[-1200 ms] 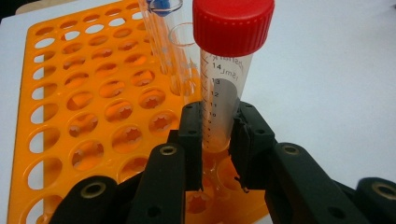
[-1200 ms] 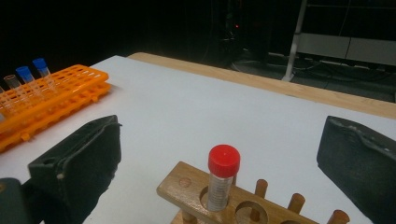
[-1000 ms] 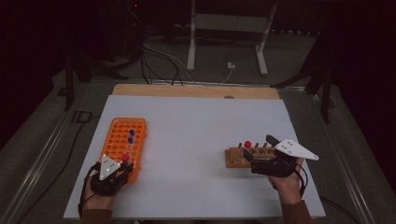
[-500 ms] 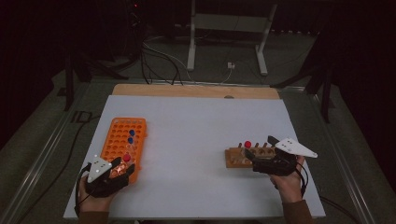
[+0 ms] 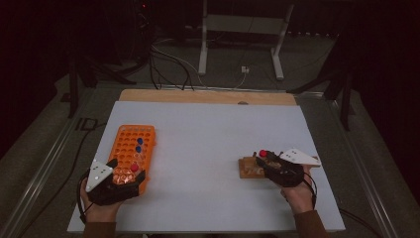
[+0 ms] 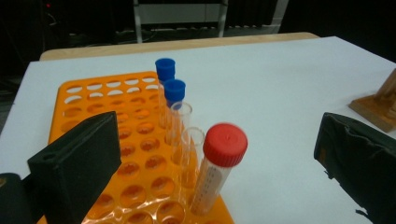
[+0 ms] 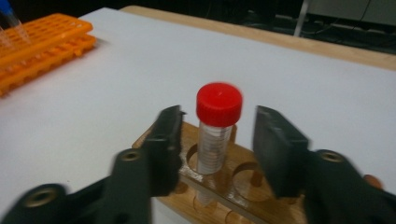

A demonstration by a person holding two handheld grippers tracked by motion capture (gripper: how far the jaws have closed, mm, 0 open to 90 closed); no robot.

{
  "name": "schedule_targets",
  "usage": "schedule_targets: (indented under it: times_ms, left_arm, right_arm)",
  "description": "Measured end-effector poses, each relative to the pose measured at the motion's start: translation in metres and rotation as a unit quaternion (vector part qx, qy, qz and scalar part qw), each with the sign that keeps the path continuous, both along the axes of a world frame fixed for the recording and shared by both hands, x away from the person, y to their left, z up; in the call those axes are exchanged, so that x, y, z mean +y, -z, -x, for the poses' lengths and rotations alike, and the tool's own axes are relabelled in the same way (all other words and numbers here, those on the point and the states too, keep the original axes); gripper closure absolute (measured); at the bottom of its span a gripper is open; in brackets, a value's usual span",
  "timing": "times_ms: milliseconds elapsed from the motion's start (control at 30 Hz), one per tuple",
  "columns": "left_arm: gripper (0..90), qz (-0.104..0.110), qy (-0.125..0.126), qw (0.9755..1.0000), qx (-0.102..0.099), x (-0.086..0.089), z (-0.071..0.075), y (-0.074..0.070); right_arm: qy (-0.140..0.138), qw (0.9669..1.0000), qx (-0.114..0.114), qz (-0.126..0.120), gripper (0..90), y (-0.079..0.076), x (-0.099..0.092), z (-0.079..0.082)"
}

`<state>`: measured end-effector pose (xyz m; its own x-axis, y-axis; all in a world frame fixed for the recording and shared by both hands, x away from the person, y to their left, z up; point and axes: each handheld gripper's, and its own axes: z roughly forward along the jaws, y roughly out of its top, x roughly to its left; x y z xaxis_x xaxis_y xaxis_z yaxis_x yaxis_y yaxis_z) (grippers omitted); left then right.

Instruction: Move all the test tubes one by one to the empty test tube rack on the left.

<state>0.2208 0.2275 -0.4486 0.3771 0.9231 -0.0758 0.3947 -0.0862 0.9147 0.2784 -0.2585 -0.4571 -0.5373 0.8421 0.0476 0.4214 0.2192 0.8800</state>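
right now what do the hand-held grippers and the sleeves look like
Each hand-held gripper is black: the left hand-held gripper and the right hand-held gripper both carry a pale grey three-cornered plate on top and trail a thin black cable. Their jaws are broad, flat black blocks. Both forearms wear brown sleeves at the wrists.
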Motion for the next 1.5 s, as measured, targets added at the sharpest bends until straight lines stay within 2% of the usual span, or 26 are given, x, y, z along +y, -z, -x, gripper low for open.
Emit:
schedule_targets:
  times_ms: [200, 367, 600, 767, 1000, 1267, 1500]
  left_arm:
    - [1.0, 0.003, 0.011, 0.9999, -0.011, -0.01, -0.002, -0.007]
    - [1.1, -0.003, 0.03, 0.9995, -0.012, -0.022, -0.005, -0.011]
    - [1.1, -0.01, 0.05, 0.9984, -0.025, -0.037, -0.006, -0.018]
    - [1.1, -0.009, 0.058, 0.9977, -0.032, -0.044, -0.007, -0.023]
    - [1.1, -0.011, 0.079, 0.9964, -0.029, -0.059, -0.011, -0.024]
    - [1.1, -0.012, 0.105, 0.994, -0.029, -0.079, -0.017, -0.025]
    - [1.3, -0.008, 0.13, 0.9911, -0.028, -0.098, -0.021, -0.024]
  right_arm:
    - [-0.005, 1.0, 0.001, 0.008, 74.0, 0.006, 0.007, -0.003]
    - [-0.006, 1.0, 0.001, 0.008, 74.6, 0.006, 0.007, -0.002]
    - [-0.005, 0.9999, -0.016, -0.002, 74.7, -0.005, 0.005, 0.003]
    - [-0.001, 0.9993, -0.035, -0.012, 74.8, -0.018, 0.001, 0.008]
    - [0.005, 0.9973, -0.067, -0.029, 74.8, -0.042, -0.006, 0.018]
    - [-0.003, 0.9945, -0.098, -0.037, 74.8, -0.06, -0.004, 0.029]
    - [-0.017, 0.9937, -0.105, -0.037, 74.8, -0.064, 0.006, 0.034]
